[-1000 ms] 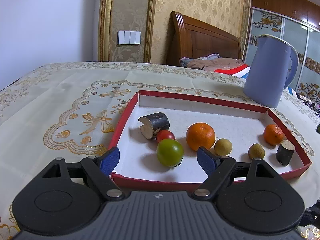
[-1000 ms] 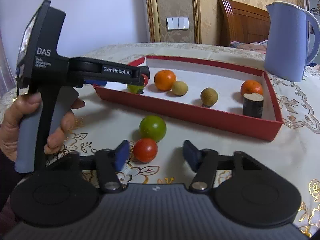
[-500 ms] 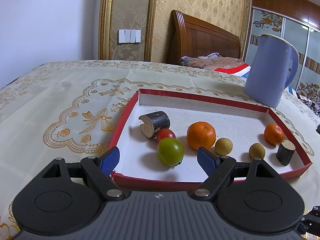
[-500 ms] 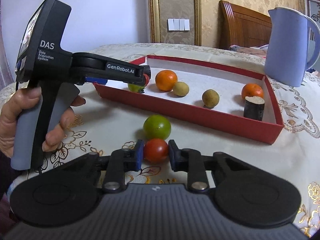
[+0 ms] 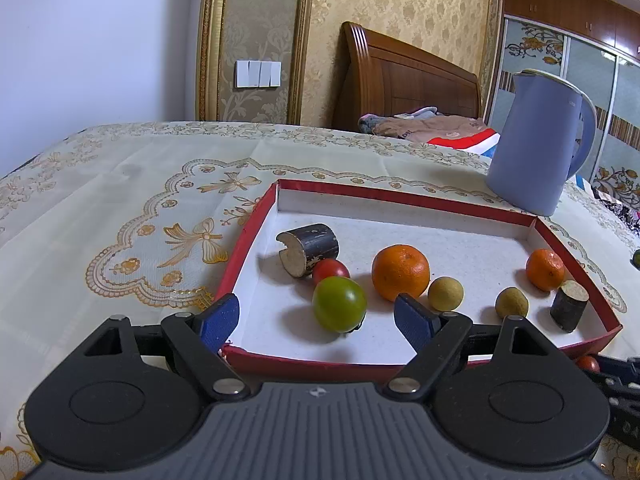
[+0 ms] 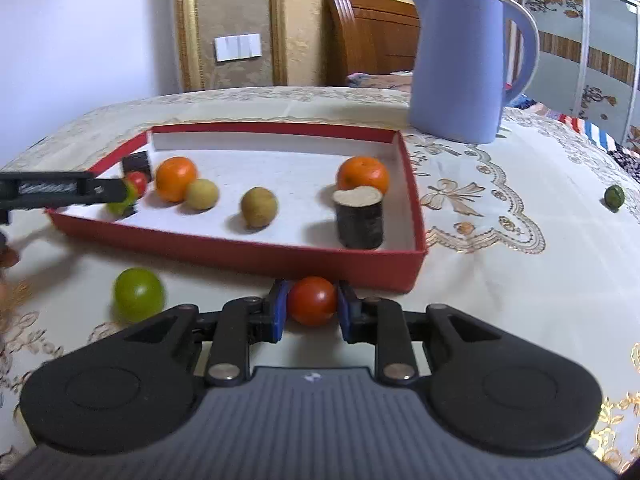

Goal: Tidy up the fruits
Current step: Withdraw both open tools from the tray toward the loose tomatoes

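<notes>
My right gripper is shut on a red tomato, held just in front of the red tray's near wall. A green tomato lies on the cloth to its left. The red tray holds a green tomato, a red tomato, two oranges, two small yellowish fruits and two dark cane pieces. My left gripper stands open over the tray's near left corner, nothing between its blue pads.
A blue kettle stands behind the tray at the right. A small green fruit lies far right on the embroidered tablecloth. A wooden bed headboard and wall switches sit beyond the table.
My right gripper closed on the red tomato, then swung right with it along the tray's front wall. The left gripper has stayed where it was.
</notes>
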